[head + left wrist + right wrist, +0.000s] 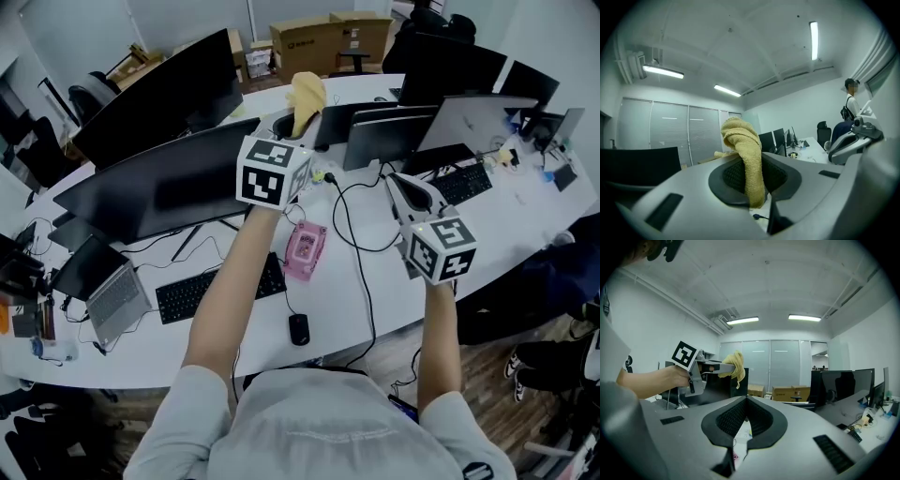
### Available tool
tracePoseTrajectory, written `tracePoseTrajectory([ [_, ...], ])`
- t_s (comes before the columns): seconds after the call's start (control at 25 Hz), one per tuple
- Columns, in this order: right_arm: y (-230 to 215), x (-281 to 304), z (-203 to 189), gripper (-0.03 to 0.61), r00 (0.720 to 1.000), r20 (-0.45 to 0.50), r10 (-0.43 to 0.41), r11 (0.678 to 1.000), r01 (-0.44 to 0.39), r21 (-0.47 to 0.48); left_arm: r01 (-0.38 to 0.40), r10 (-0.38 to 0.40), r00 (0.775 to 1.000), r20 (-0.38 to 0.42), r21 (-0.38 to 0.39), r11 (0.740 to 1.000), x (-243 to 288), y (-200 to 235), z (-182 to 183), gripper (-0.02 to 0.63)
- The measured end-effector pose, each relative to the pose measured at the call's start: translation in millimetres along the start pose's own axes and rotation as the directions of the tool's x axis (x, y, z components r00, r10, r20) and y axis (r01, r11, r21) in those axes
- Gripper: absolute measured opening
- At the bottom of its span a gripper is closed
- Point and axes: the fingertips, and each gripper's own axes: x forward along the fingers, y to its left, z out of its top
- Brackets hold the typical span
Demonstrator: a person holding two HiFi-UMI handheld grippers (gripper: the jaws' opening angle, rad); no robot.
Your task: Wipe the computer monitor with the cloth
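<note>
Left tool (754, 161) clamped on yellow terry cloth (740, 140), held high beside wide black computer monitor (159, 192) on white desk (342, 305) | right tool (746, 401) closed, empty | advised: press cloth flat on monitor; light, overlapping strokes

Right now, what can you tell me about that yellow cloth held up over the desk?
The yellow terry-like cloth is soft, looped in texture and bunched into a thick fold. The left gripper has its jaws shut on its middle: a rounded hump rises past them and one end hangs down. It is held in the air above the white desk; only the jaws visibly touch it.
</note>
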Motion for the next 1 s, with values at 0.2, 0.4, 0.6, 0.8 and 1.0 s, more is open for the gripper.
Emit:
tracePoseTrajectory([
  [0.2, -7.3, -7.4, -6.5, 0.026, 1.000, -0.009, -0.020, 1.000, 0.020, 0.010, -0.015, 0.032, 0.995, 0.094, -0.179, 0.984, 2.8, -11.6, -0.6, 0.066],
  [0.4, -11.6, -11.2, -11.3, 0.026, 0.999, -0.012, -0.032, 0.999, 0.033, 0.020, 0.048, -0.018, 0.995, 0.094, -0.332, 0.942, 13.4, -27.1, -15.5, 0.066],
  [0.6, -14.2, -12.7, -16.3, 0.026, 0.999, -0.019, -0.035, 0.999, 0.035, 0.024, -0.052, 0.088, 0.993, 0.077, -0.384, 0.922, 13.4, -15.7, -31.3, 0.066],
  [0.8, -13.6, -12.1, -22.0, 0.026, 0.999, -0.026, -0.029, 0.999, 0.030, 0.029, -0.150, 0.191, 0.979, 0.071, -0.382, 0.912, 9.5, -1.7, -43.7, 0.064],
  [1.0, -11.4, -9.8, -25.3, 0.026, 0.999, -0.034, -0.022, 0.999, 0.023, 0.031, -0.181, 0.235, 0.970, 0.064, -0.456, 0.871, 5.7, 9.5, -56.2, 0.063],
])
